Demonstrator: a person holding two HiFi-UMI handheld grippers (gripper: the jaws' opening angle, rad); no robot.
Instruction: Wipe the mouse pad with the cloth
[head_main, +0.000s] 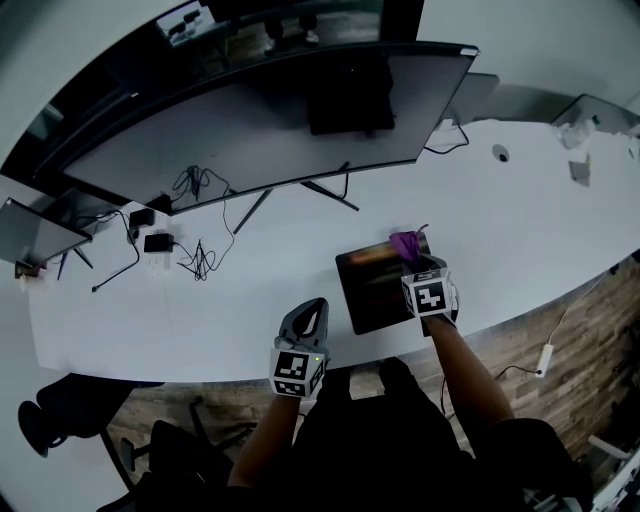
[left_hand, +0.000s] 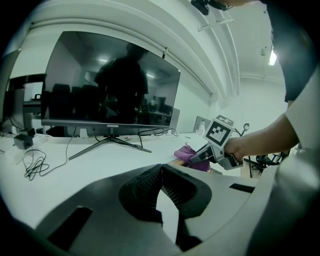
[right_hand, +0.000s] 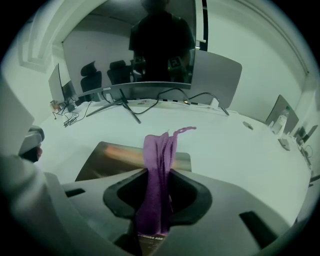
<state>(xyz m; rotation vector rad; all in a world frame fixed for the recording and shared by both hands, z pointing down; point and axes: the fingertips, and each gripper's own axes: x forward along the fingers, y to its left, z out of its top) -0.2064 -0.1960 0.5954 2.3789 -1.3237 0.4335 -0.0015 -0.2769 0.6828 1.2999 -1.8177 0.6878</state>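
A dark glossy mouse pad (head_main: 375, 285) lies on the white desk in front of the monitor. My right gripper (head_main: 418, 266) is over its right part, shut on a purple cloth (head_main: 406, 245) that sticks out past the jaws. In the right gripper view the cloth (right_hand: 159, 172) runs up between the jaws, with the mouse pad (right_hand: 107, 159) beyond. My left gripper (head_main: 308, 318) rests near the desk's front edge, left of the pad, jaws closed together on nothing. The left gripper view shows its tips (left_hand: 161, 172) meeting, with the purple cloth (left_hand: 190, 155) and right gripper (left_hand: 202, 154) ahead.
A wide curved monitor (head_main: 270, 120) on a splayed stand (head_main: 300, 192) is behind the pad. Cables and adapters (head_main: 170, 250) lie at the left. A laptop (head_main: 35, 232) is at the far left edge; small items (head_main: 575, 150) are at the far right.
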